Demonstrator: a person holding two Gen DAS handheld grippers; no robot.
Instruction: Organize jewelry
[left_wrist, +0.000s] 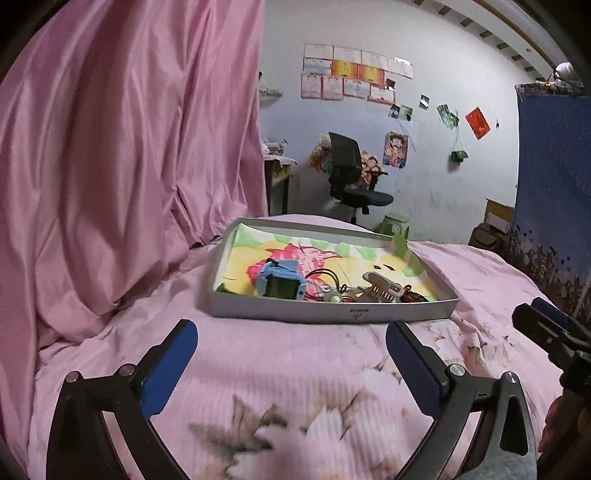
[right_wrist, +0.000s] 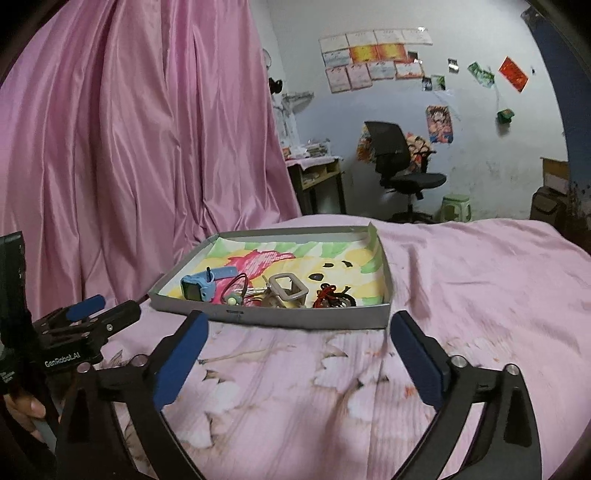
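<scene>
A shallow grey cardboard tray (left_wrist: 332, 312) (right_wrist: 295, 319) with a colourful drawing inside lies on the pink bed cover. In it sit a blue child's watch (left_wrist: 279, 282) (right_wrist: 199, 286), a beige hair claw (left_wrist: 382, 286) (right_wrist: 288, 290), a small round pale-green charm (left_wrist: 334, 296) (right_wrist: 232, 300), and red-and-dark corded pieces (left_wrist: 415, 296) (right_wrist: 334, 297). My left gripper (left_wrist: 291, 334) hovers open just short of the tray's near wall, nothing between its blue pads. My right gripper (right_wrist: 299, 328) is likewise open and empty in front of the tray.
Pink curtain fabric (left_wrist: 110, 166) hangs along the left. The bed cover (right_wrist: 480, 280) spreads to the right of the tray. Beyond the bed stand a black office chair (left_wrist: 351, 177), a green stool (right_wrist: 456, 207) and a desk (right_wrist: 317, 173).
</scene>
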